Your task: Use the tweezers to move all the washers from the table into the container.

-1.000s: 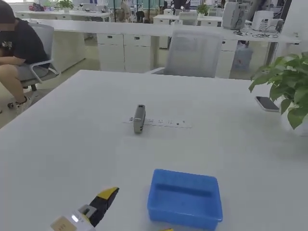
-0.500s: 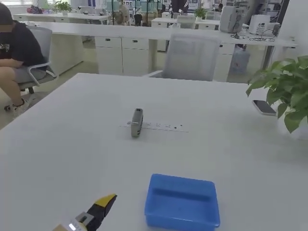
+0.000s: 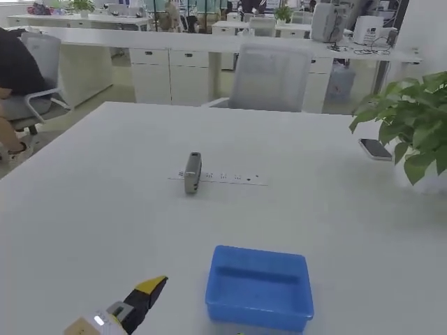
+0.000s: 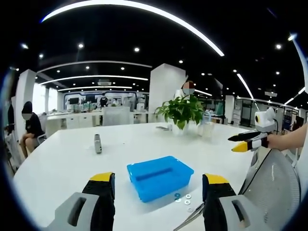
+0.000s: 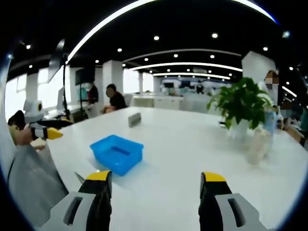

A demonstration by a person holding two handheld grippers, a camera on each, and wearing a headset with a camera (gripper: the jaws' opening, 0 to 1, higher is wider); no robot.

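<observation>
My left gripper [image 4: 159,178] and right gripper [image 5: 154,177] both gape wide, holding nothing; washers [image 4: 183,198] lie just beside the blue container [image 4: 156,190], tweezers [image 4: 190,220] near them. I judge a clumsy grab at the thin tweezers could scatter the washers

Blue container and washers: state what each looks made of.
Blue container: likely plastic, going by its uniform saturated colour and smooth moulded walls with a soft sheen. Washers: small pale rings lying beside it, probably metal, but too small to confirm.
</observation>
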